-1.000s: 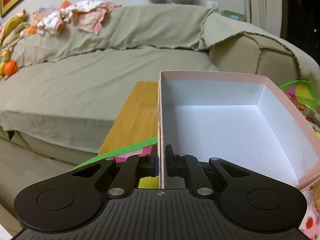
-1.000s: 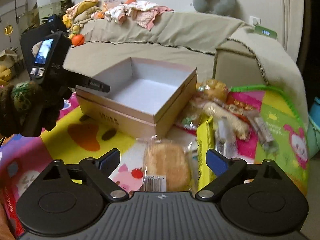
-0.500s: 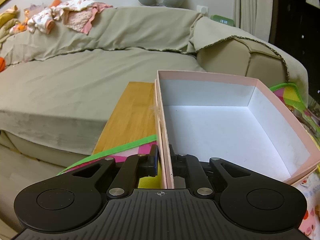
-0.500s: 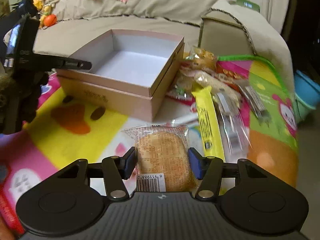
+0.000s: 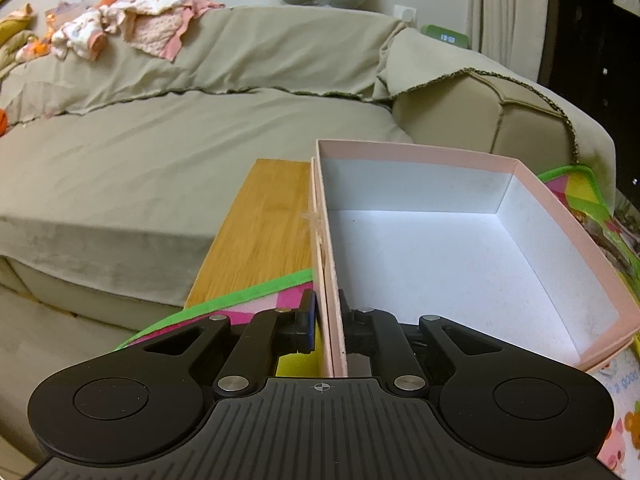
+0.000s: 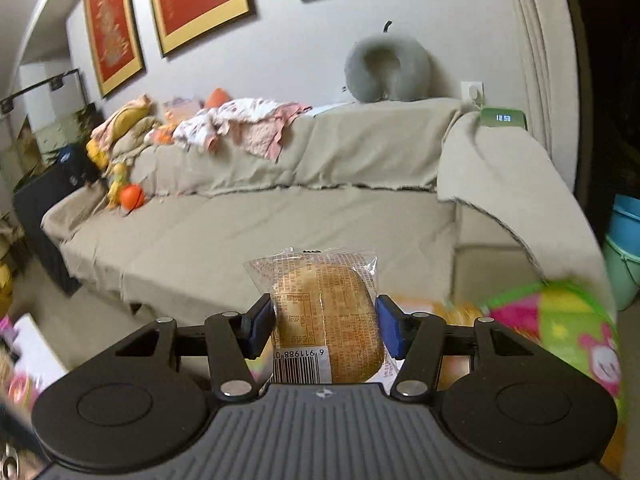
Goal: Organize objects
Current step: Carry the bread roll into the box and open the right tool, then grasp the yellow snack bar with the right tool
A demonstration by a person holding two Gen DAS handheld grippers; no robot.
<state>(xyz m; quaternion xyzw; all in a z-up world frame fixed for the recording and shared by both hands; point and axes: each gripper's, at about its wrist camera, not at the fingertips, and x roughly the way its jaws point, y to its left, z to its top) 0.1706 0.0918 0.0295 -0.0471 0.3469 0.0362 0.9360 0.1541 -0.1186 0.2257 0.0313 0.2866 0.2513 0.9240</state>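
An open pink box (image 5: 552,216) with a white, empty inside fills the right of the left wrist view. My left gripper (image 5: 327,318) is shut on the box's near left wall, one finger outside, one inside. In the right wrist view my right gripper (image 6: 326,322) is shut on a wrapped round bun (image 6: 326,316) in clear plastic with a barcode, held up in the air in front of the sofa. The box is not in the right wrist view.
A beige covered sofa (image 5: 180,152) stands behind the box, with clothes (image 5: 120,32) and a grey neck pillow (image 6: 386,70) on its back. A colourful play mat (image 6: 560,332) lies below right. A strip of wooden floor (image 5: 260,232) shows left of the box.
My right gripper closed on the bun and lifted it off the mat, tilting up toward the sofa. My left gripper kept its hold on the box wall and turned slightly.
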